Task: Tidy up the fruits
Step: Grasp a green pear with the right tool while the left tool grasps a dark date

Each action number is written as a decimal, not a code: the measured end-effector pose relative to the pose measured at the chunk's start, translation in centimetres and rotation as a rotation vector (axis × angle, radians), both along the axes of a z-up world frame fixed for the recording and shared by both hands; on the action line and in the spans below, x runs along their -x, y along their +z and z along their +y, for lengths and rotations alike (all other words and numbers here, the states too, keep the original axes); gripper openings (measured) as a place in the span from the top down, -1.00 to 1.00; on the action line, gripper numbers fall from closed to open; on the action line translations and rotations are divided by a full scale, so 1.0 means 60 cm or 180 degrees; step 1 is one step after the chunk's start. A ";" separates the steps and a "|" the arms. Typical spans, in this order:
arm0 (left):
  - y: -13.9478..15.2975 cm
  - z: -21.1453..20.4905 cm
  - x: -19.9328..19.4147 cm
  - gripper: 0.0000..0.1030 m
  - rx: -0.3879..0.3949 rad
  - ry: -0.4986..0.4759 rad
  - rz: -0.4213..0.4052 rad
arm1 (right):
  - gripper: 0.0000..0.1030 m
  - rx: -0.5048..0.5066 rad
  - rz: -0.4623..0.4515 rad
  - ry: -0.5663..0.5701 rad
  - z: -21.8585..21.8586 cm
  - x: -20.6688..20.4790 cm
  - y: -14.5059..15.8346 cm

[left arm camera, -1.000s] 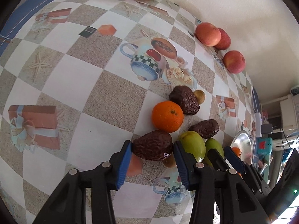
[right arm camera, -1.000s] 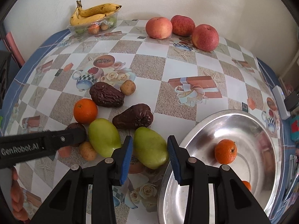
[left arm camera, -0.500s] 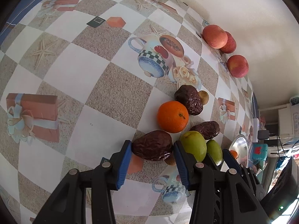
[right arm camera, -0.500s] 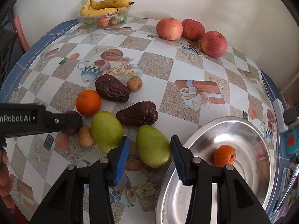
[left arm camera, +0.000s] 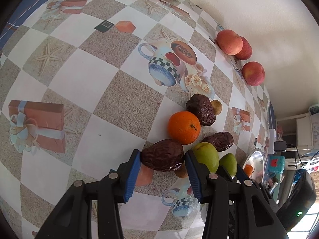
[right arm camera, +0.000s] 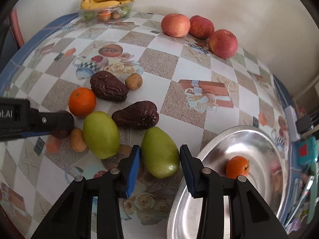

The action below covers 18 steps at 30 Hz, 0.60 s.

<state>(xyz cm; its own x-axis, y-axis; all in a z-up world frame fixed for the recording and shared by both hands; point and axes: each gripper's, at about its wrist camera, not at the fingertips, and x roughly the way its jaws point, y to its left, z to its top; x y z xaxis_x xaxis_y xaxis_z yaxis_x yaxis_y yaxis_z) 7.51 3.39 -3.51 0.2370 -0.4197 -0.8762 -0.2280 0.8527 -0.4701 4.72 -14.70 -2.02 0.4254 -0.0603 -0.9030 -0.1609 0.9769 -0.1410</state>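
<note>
A wrinkled dark brown fruit is being pinched by the left claw just in front of the orange on the worktop. The right claw is being closed around a green mango, its pads at the mango's sides, beside the steel bowl at the worktop's edge. Open room is being left behind the orange.

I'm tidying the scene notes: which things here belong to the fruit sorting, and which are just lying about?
Job:
green mango
dark wrinkled fruit
orange
apples
metal bowl

Lying about:
banana tub
teal box
</note>
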 end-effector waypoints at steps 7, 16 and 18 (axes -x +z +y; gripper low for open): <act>0.005 0.009 0.000 0.06 -0.0036 0.0069 -0.0049 | 0.19 -0.0662 0.0090 -0.0188 -0.024 0.002 0.011; 0.019 0.009 -0.002 0.06 -0.0073 0.0091 -0.0160 | 0.19 -0.0926 -0.0021 -0.0310 -0.032 0.014 0.046; 0.022 0.005 -0.002 0.06 -0.0094 0.0076 -0.0190 | 0.19 -0.0916 -0.0015 -0.0323 -0.032 0.015 0.049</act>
<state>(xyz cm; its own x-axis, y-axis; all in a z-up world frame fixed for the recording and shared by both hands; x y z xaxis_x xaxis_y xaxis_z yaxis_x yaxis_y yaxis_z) 7.63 3.71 -2.19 0.2988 -0.3876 -0.8721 -0.2207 0.8610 -0.4583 3.79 -16.61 0.92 0.4344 0.1555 -0.8872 -0.0604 0.9878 0.1435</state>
